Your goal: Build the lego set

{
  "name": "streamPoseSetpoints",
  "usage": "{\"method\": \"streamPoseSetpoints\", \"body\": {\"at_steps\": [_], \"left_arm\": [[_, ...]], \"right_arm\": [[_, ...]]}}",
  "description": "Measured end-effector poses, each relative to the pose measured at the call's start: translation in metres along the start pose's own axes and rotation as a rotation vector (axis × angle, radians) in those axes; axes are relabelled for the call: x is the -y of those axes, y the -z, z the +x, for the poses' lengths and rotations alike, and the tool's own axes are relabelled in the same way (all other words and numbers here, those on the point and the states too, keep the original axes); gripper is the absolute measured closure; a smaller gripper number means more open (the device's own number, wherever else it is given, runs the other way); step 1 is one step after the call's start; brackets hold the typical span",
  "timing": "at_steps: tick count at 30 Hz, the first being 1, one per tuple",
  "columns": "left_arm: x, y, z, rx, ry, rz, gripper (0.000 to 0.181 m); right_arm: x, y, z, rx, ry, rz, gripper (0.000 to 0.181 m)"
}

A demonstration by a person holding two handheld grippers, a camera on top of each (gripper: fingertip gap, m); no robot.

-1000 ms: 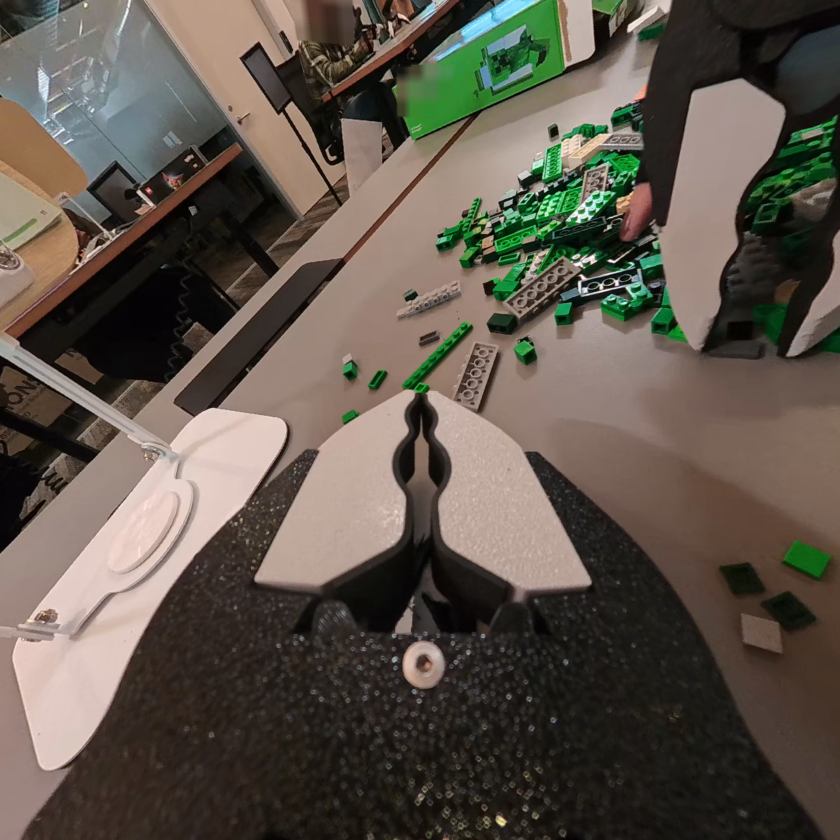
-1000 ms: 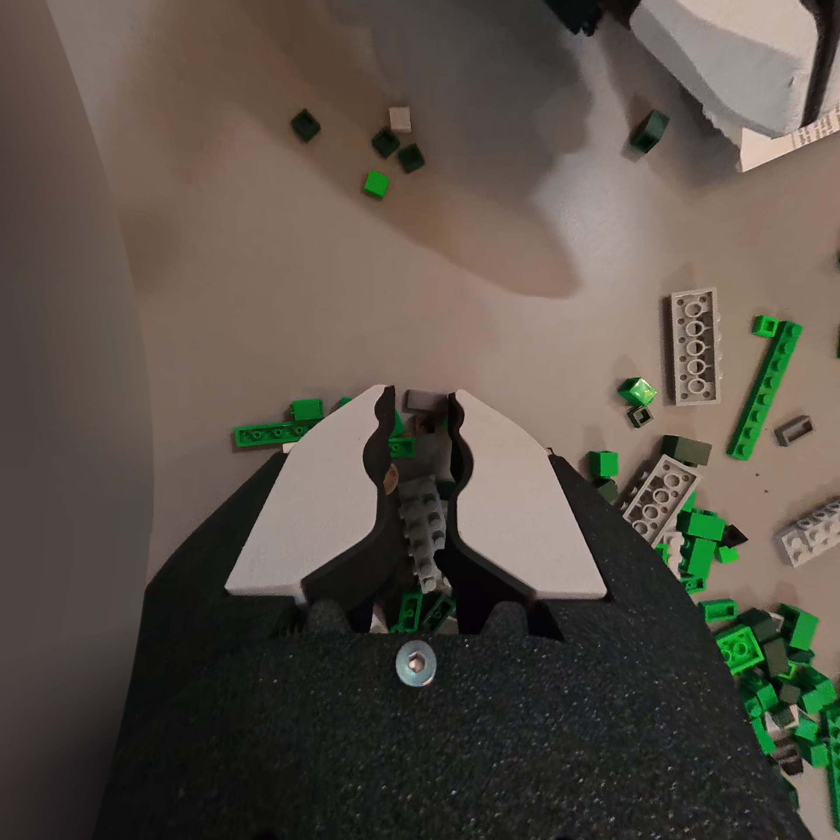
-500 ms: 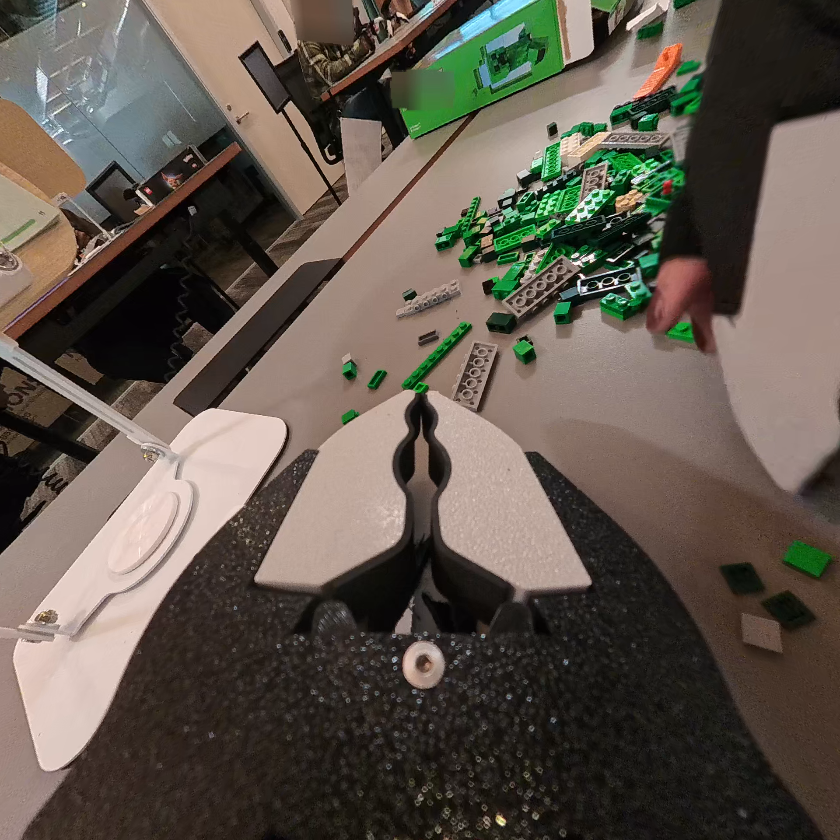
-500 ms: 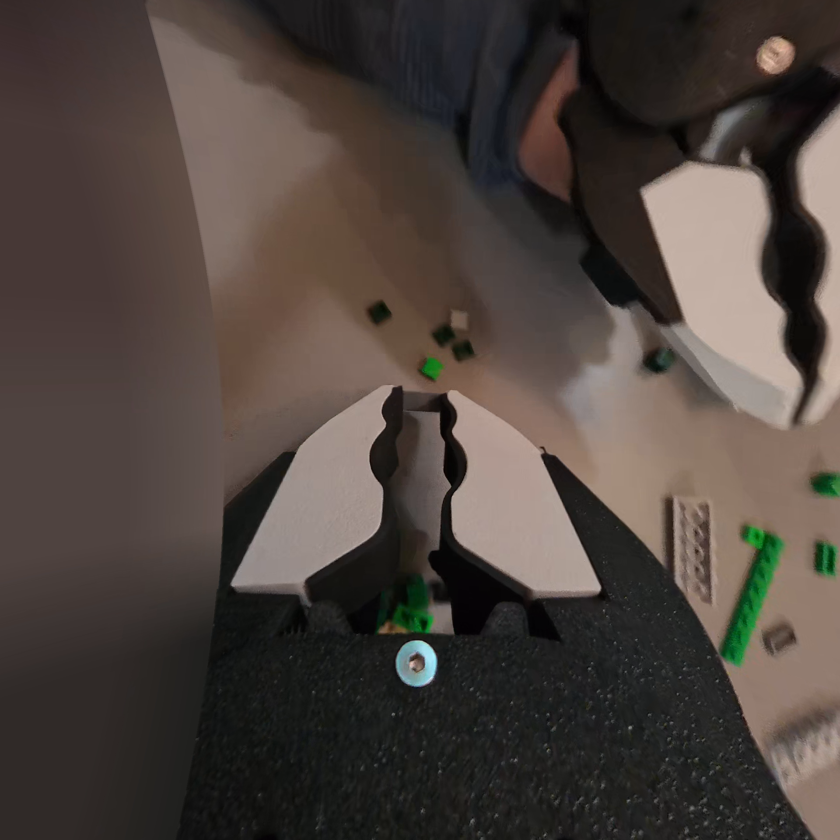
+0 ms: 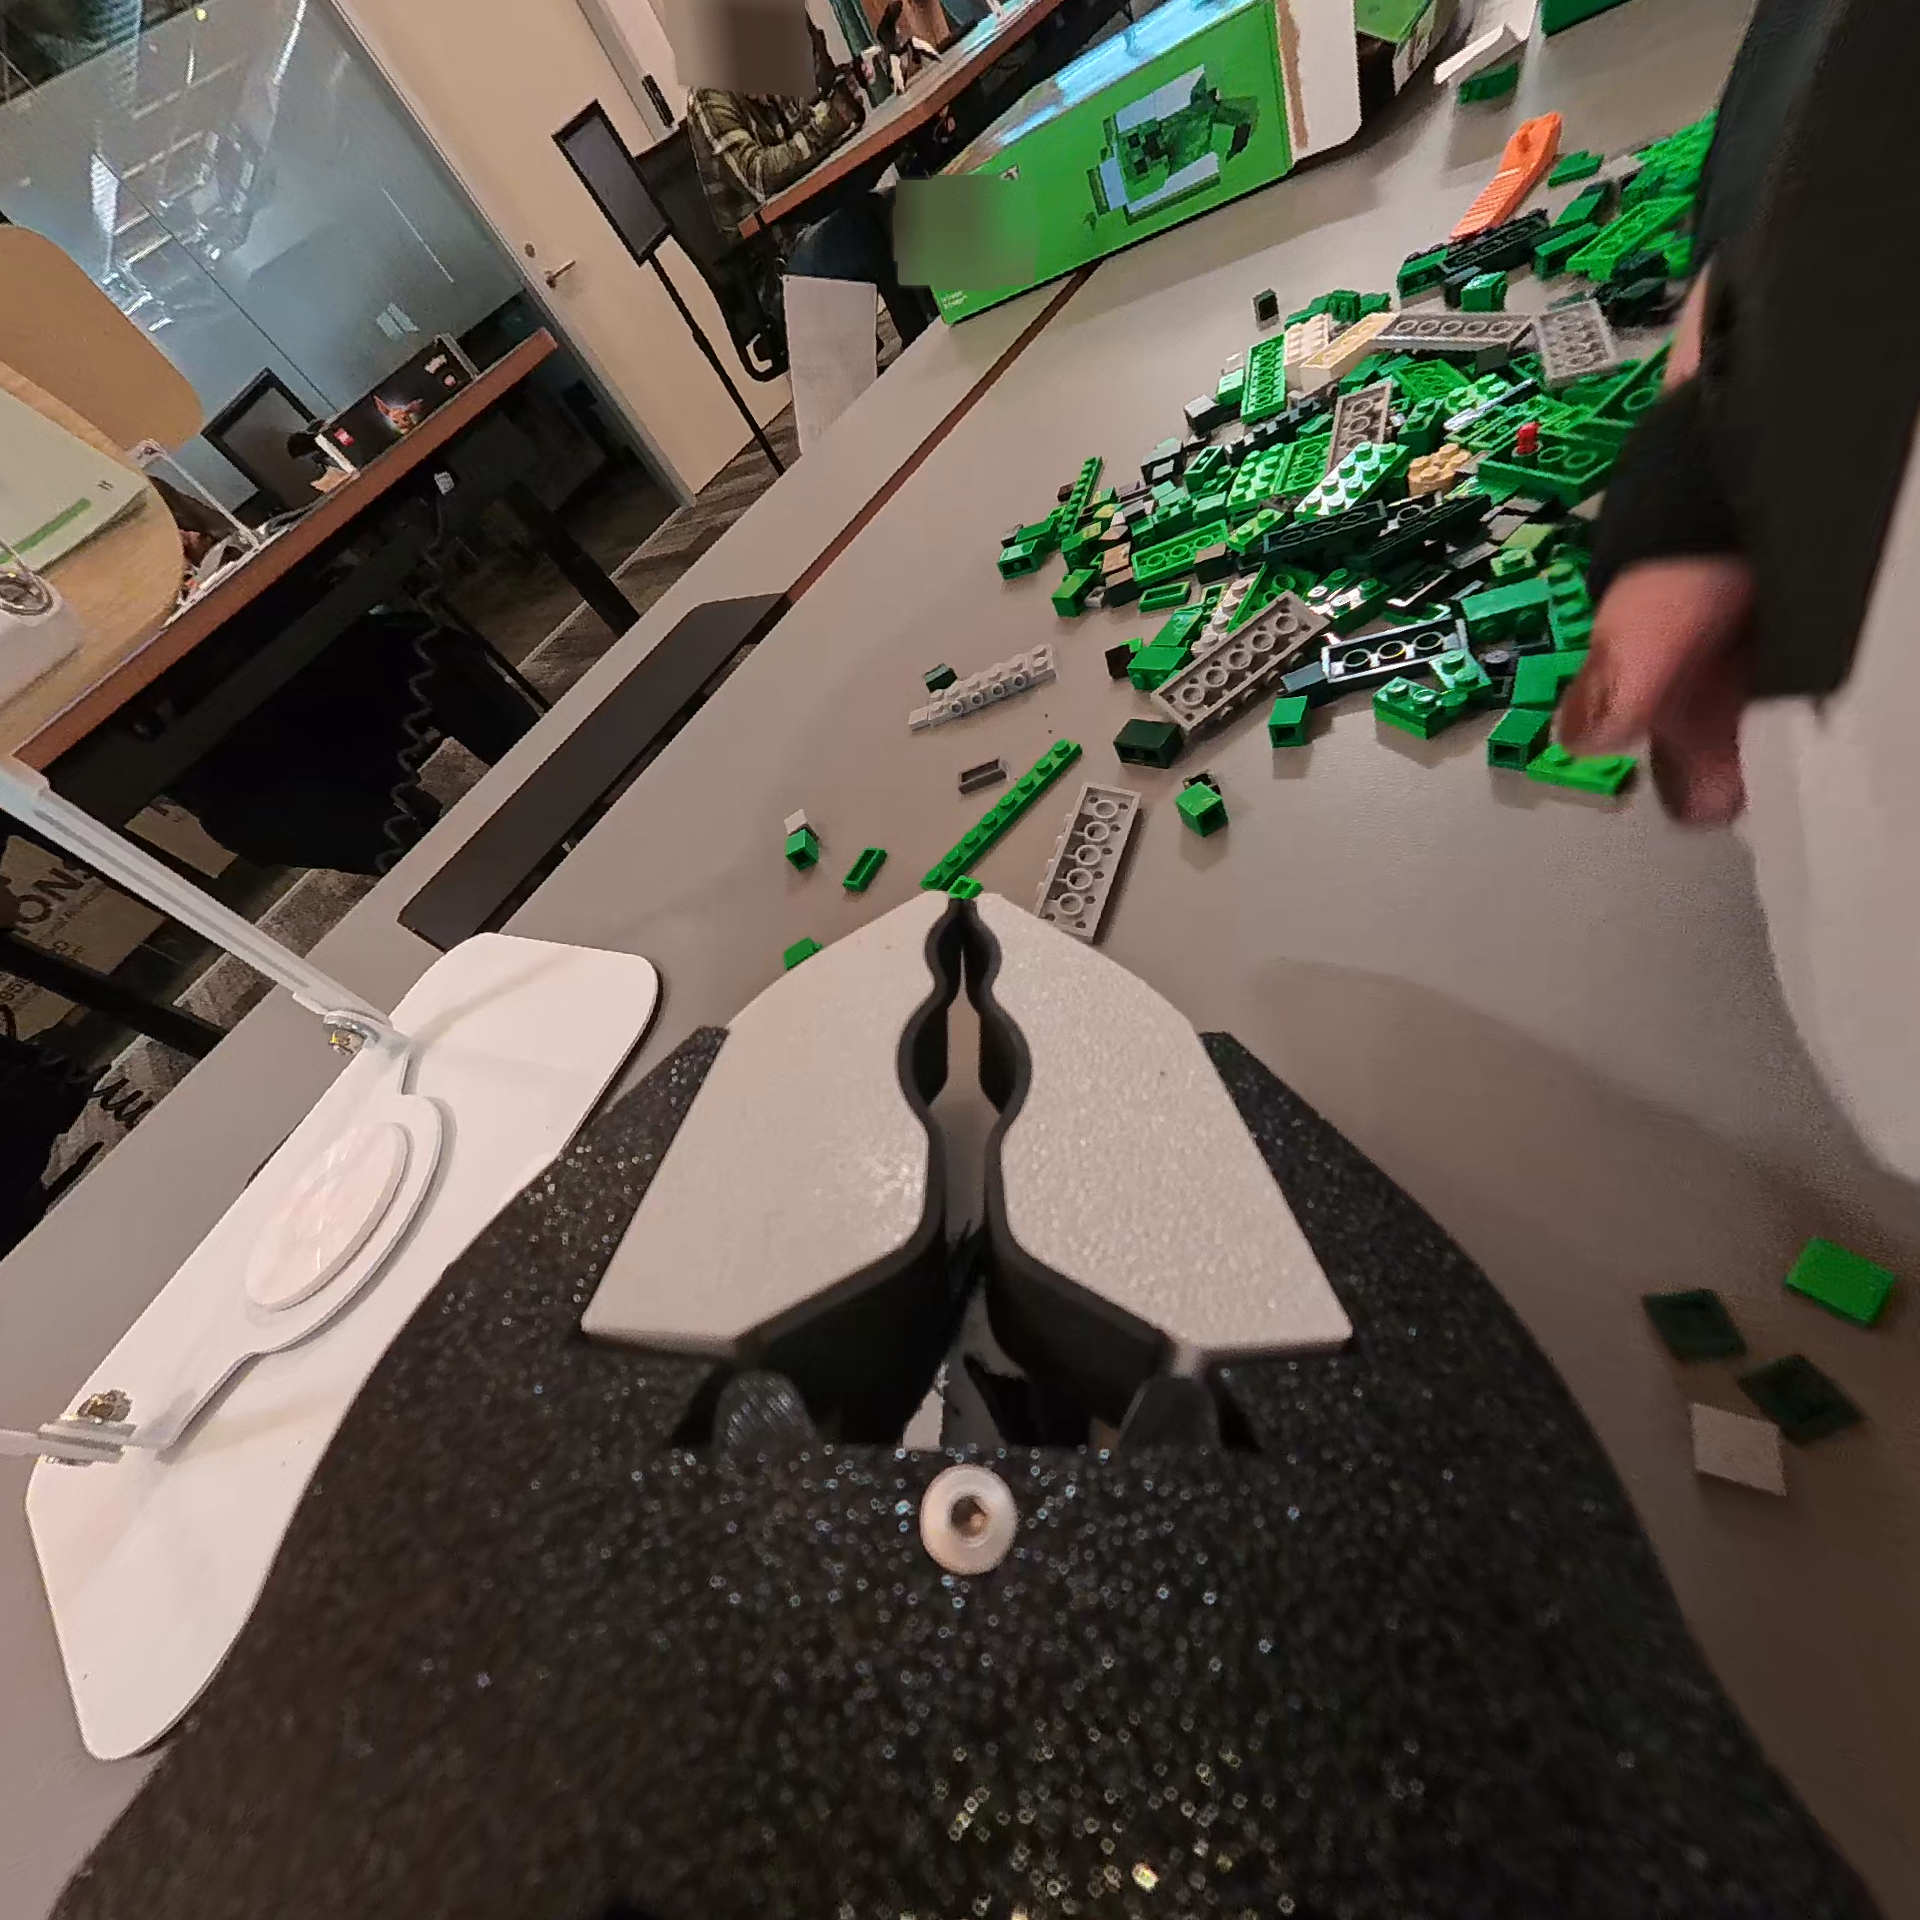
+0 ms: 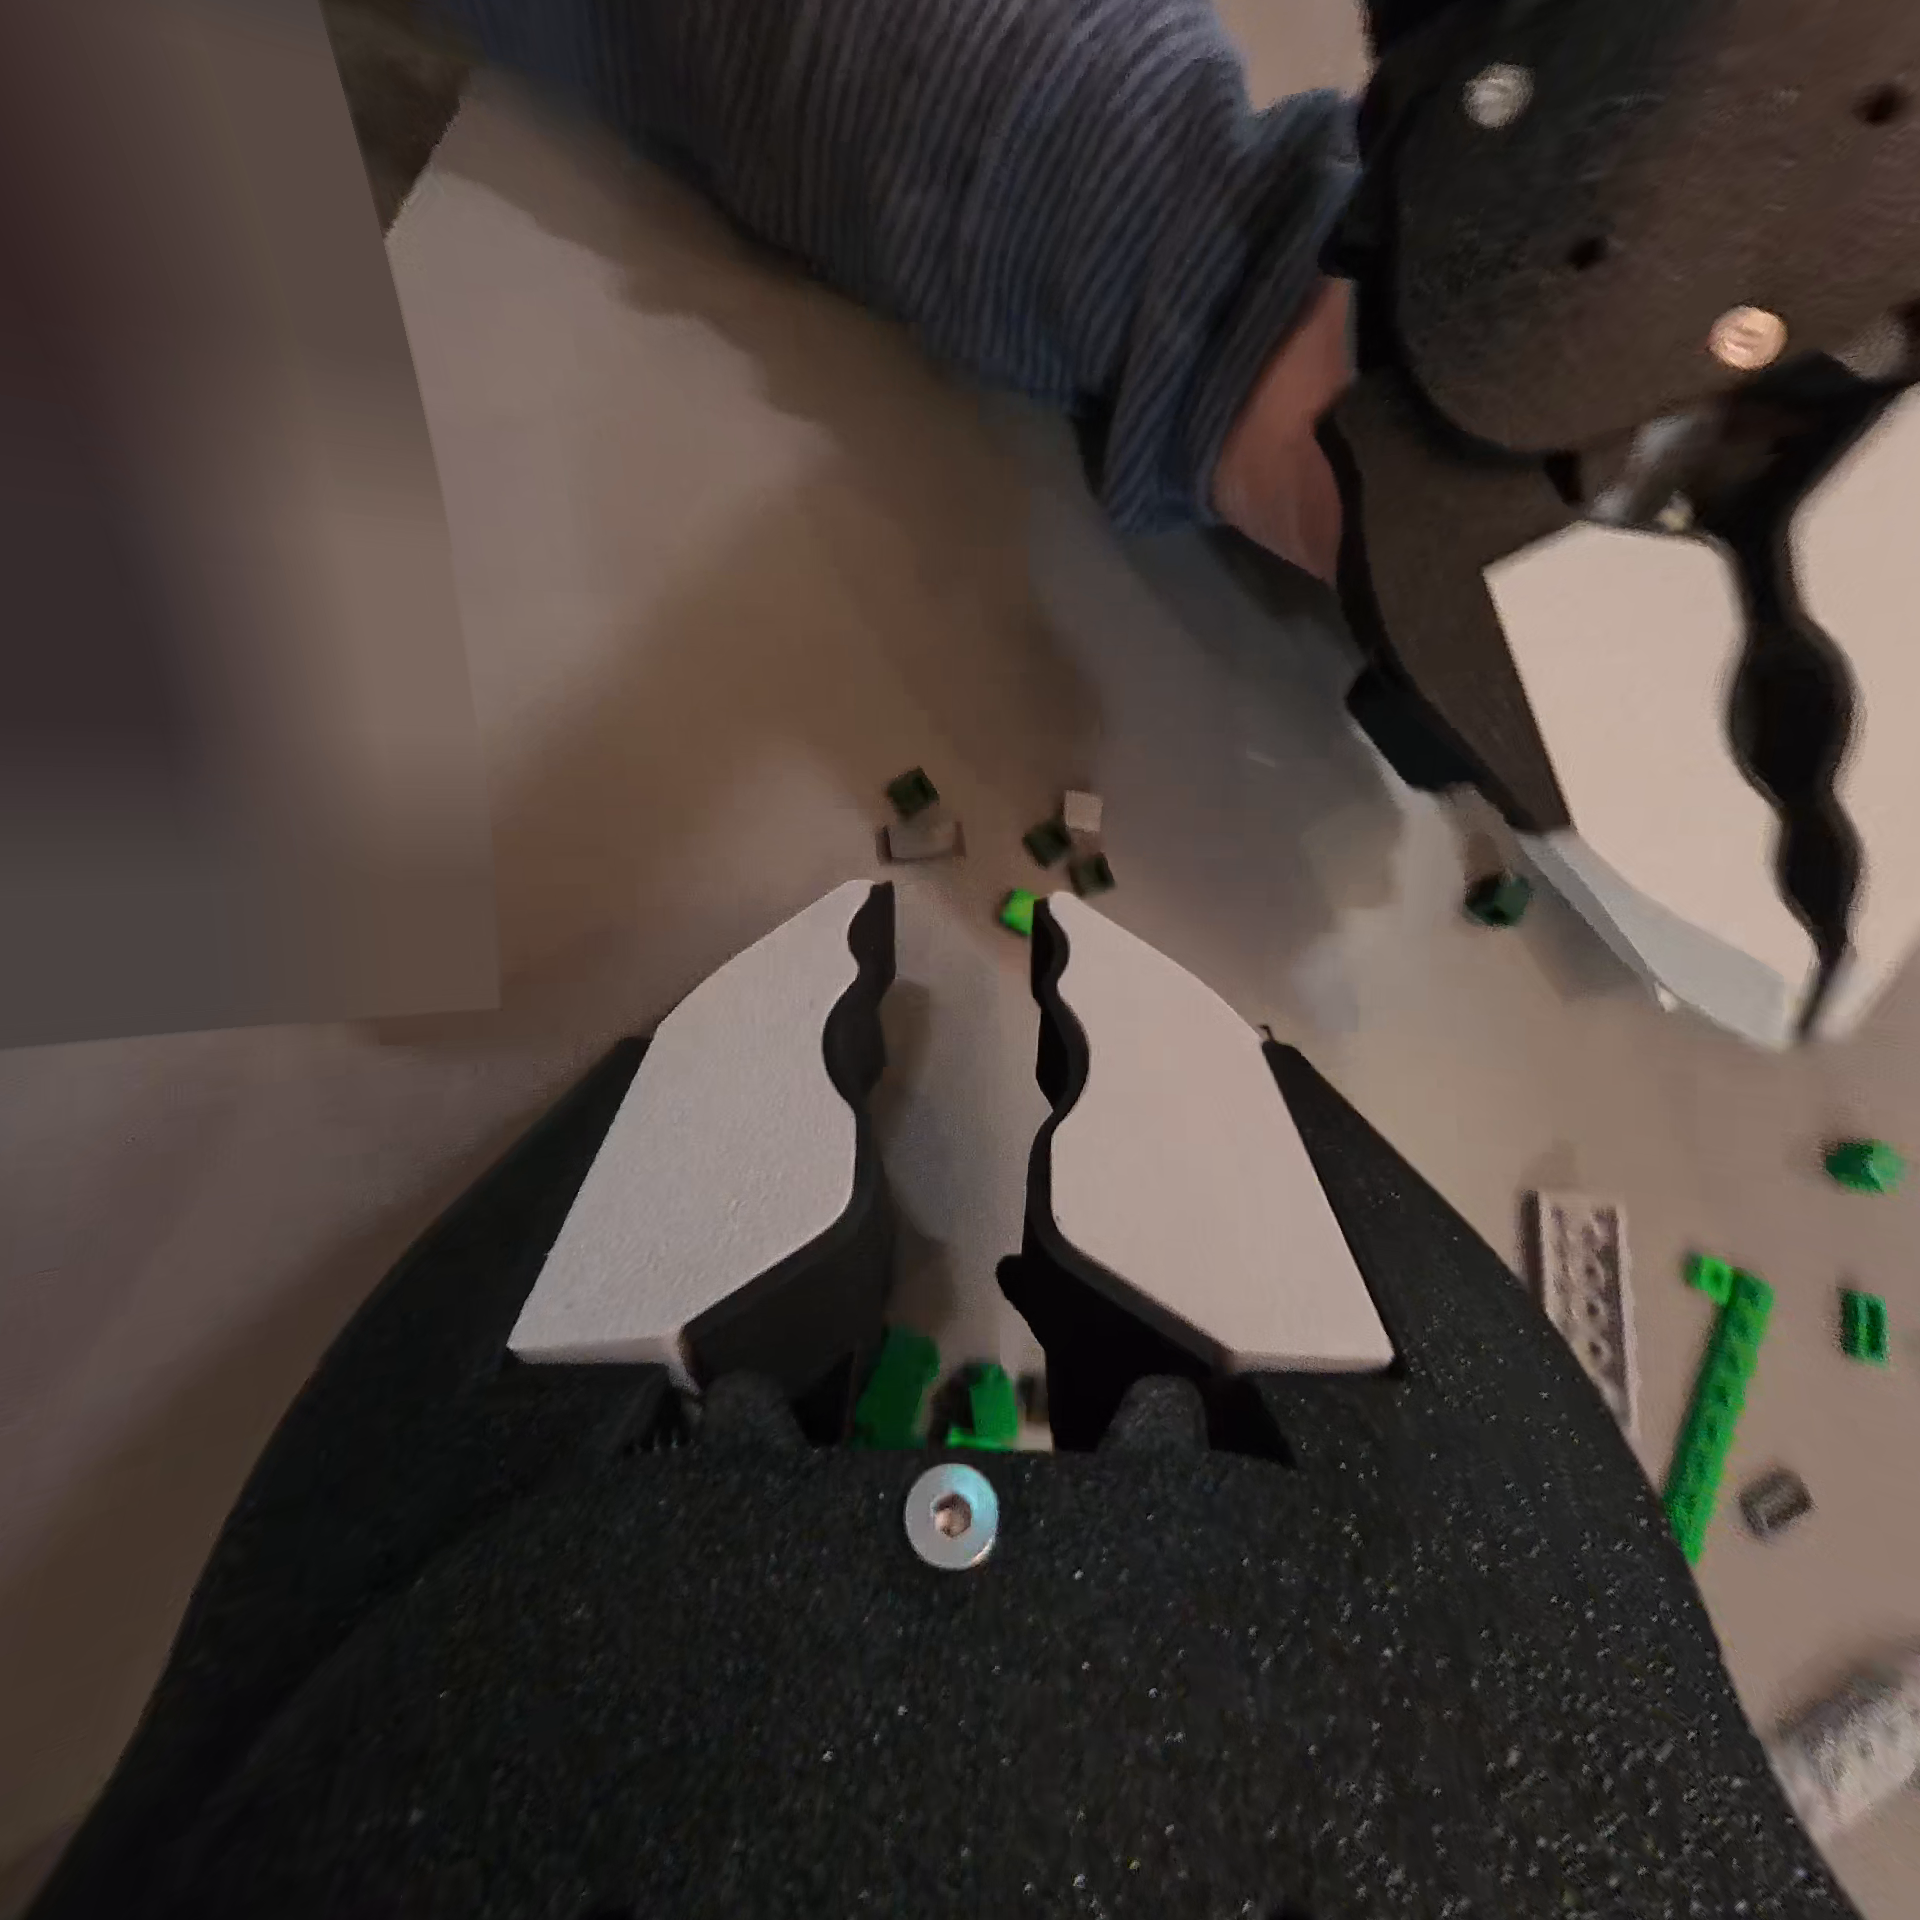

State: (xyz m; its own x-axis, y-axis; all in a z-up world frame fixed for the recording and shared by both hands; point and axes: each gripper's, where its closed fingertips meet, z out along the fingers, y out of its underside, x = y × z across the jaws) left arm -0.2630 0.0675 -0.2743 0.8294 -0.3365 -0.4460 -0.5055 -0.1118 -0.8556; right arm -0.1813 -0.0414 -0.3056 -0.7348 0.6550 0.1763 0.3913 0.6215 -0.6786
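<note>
My left gripper (image 5: 958, 914) sits low over the grey table (image 5: 1403, 1039) with its jaws pressed together at the tips and nothing between them. Just ahead of those tips lie a grey plate with holes (image 5: 1088, 860) and a long thin green strip (image 5: 1003, 814), nearly side by side, with a few tiny green bits scattered to their left. Farther on, toward the upper right of the left wrist view, the main heap of lego pieces (image 5: 1351, 520) spreads across the table, mostly green with some grey plates mixed in, and an orange tool (image 5: 1507, 175) lies at its far edge. A green box (image 5: 1122, 177) stands beyond the heap. To my left, a white flat stand (image 5: 312, 1195) rests on the table. A hand (image 5: 1652, 675) hangs over the near edge of the heap at the right. By the lower right edge, four small flat tiles (image 5: 1766, 1351) lie close together, one bright green, two dark green, one pale. My right gripper (image 6: 961, 899) has its jaws apart and empty, pointing at that same small cluster of tiles (image 6: 1049, 842); a small grey piece (image 6: 920, 836) lies on the table just past its left fingertip. The right wrist view is blurred, so finer detail there is lost.
</note>
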Motion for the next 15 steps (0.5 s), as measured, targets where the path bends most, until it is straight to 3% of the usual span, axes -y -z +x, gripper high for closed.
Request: {"method": "streamPoseSetpoints", "body": {"at_steps": [8, 15], "left_arm": [[0.000, 0.000, 0.000, -0.001, -0.002, -0.003, 0.181], [0.000, 0.000, 0.000, 0.000, -0.002, -0.002, 0.181]], "right_arm": [[-0.038, 0.061, 0.026, -0.228, -0.217, 0.160, 0.161], [-0.053, 0.072, 0.032, -0.280, -0.259, 0.189, 0.166]]}}
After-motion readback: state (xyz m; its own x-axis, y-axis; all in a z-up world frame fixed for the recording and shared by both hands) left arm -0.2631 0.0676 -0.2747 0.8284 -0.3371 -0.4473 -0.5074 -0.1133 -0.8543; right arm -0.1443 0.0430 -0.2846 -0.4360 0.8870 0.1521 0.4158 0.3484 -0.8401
